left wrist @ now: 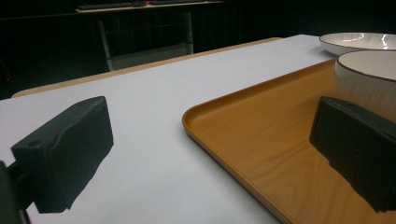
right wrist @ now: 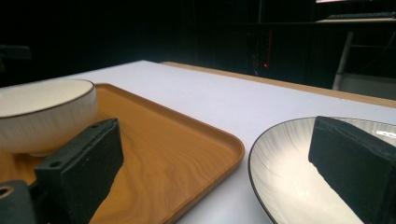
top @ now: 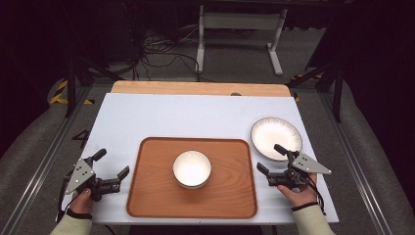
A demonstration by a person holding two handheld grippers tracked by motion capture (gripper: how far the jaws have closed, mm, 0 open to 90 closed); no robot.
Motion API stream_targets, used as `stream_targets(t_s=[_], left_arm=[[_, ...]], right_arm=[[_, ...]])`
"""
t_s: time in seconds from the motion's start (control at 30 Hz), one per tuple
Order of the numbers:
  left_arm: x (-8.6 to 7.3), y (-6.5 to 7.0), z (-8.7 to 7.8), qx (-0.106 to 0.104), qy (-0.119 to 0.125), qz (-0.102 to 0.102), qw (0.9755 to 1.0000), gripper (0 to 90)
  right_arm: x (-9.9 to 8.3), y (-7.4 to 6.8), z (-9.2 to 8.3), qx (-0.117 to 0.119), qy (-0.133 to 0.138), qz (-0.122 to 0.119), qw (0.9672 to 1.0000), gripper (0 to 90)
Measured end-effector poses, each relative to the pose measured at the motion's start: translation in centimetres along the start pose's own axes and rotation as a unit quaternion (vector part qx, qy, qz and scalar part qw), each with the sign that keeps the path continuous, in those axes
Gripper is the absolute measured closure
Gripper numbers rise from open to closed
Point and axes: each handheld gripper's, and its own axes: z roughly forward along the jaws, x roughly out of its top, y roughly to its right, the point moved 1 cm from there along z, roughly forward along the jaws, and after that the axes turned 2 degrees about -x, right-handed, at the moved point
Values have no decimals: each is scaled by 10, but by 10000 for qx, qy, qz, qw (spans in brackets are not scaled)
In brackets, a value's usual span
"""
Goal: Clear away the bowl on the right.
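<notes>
Count: 1 wooden tray (top: 156, 196), 1 white bowl (top: 192, 168), 1 plate (top: 275, 137). 2 handheld grippers: left gripper (top: 111, 170), right gripper (top: 272, 158). All on 1 table (top: 171, 117).

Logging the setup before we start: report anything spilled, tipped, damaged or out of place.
Nothing stands out. The bowl sits upright and empty on the wooden tray, the plate lies flat on the table off the tray's right side, and both the left gripper and right gripper are open, holding nothing.
</notes>
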Motion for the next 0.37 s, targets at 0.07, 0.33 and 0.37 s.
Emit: stream_targets(t_s=[0.07, 0.33, 0.37], left_arm=[[0, 0, 0, -2, 1, -2, 10000, 3], [0, 0, 0, -10, -3, -5, 10000, 3], [0, 0, 0, -11, 0, -21, 10000, 3]], right_arm=[[-1, 2, -2, -5, 111, 109, 9999, 38], [-1, 5, -6, -30, 299, 261, 9992, 27], [-1, 4, -5, -15, 291, 219, 9993, 27]])
